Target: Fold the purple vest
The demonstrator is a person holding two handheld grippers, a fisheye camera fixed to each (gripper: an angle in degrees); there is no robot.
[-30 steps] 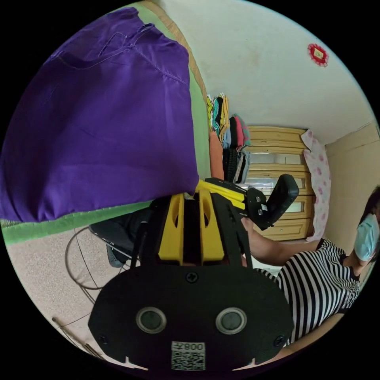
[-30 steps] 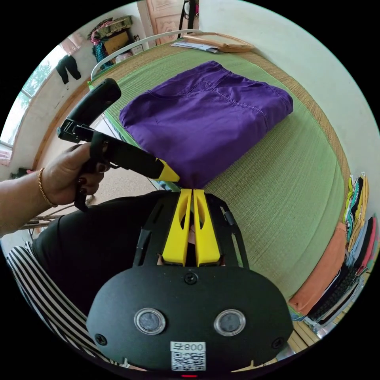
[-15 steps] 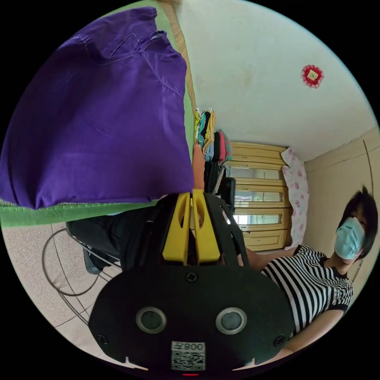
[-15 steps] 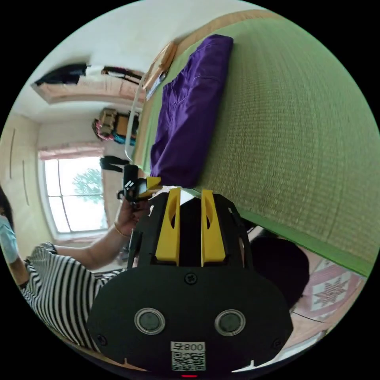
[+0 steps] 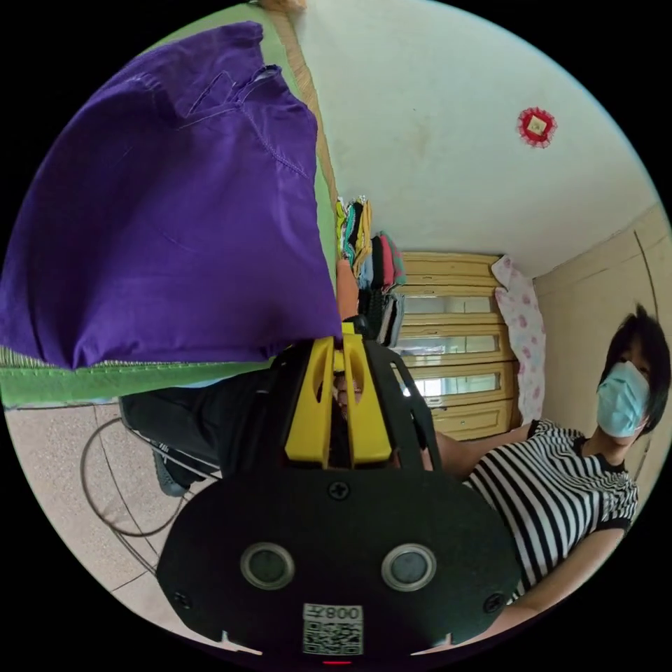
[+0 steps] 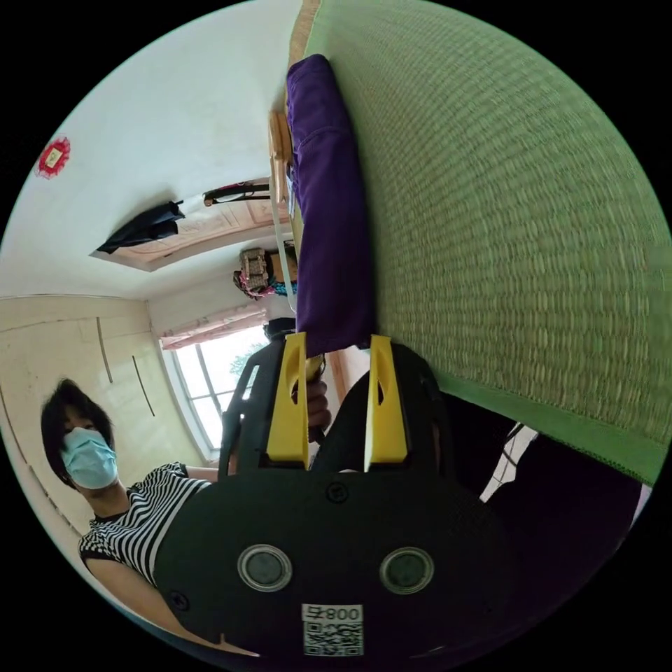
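Observation:
The folded purple vest [image 5: 175,210] lies on a green woven mat [image 5: 140,381] in the left gripper view. My left gripper [image 5: 343,341] is at its near corner with the jaws together; I cannot tell whether cloth is pinched between them. In the right gripper view the vest [image 6: 325,210] appears edge-on against the mat [image 6: 504,231]. My right gripper [image 6: 337,344] is open, and its two yellow jaws stand either side of the vest's near end. A hand [image 6: 318,406] with the other gripper shows just behind the left jaw.
A stack of folded clothes [image 5: 371,273] stands at the mat's far end, before a wooden wardrobe [image 5: 455,350]. The person in a striped top [image 5: 553,490] stands beside the mat. A wire frame [image 5: 119,483] rests on the tiled floor below the mat's edge.
The right gripper has gone from shut to open, and its jaws now straddle the vest's near end; its view has rolled a lot. The left gripper's small gap has closed.

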